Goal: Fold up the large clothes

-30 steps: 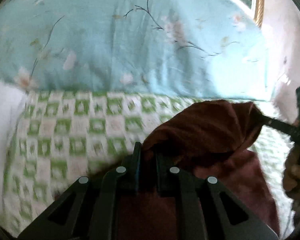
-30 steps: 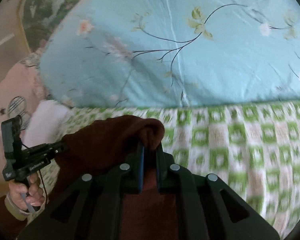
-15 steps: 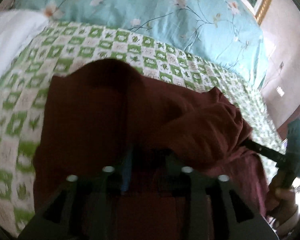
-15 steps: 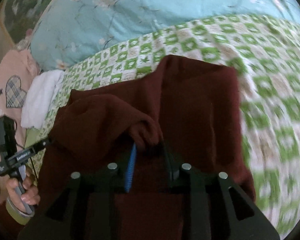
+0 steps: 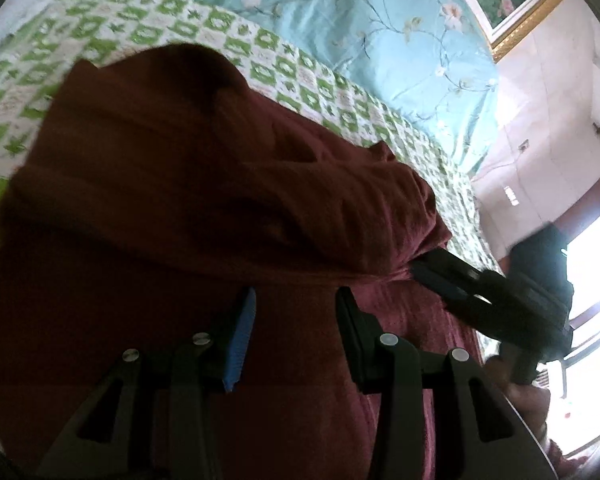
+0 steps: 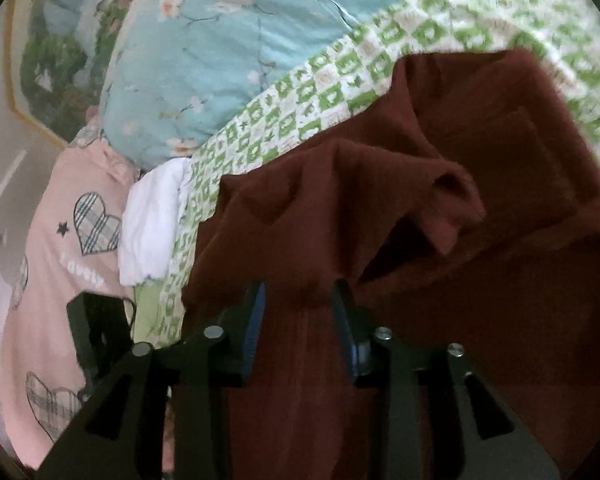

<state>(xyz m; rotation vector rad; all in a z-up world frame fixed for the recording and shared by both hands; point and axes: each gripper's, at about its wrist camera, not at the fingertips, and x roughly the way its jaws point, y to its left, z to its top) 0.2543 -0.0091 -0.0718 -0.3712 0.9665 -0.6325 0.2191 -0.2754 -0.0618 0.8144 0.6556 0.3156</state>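
We find the maroon garment [image 5: 172, 216] lying on the bed, spread over the green-and-white checked sheet [image 5: 148, 28], with its folded-over upper layer bunched in ridges toward the side of the bed nearest the person. The pale blue floral quilt [image 5: 380, 48] lies along the far edge of the bed, beyond the garment. A white cloth [image 6: 152, 224] sits at the bed's left edge, beside a pink heart-print fabric [image 6: 60, 248].

The left tongs [image 5: 296, 300] stand partly open, having just been opening; cloth lies below the gap, neither pad pressing it. The right tongs [image 6: 300, 296] likewise stand partly open, just opened; a fold of the garment hangs between the pads, and we note no firm pinch.
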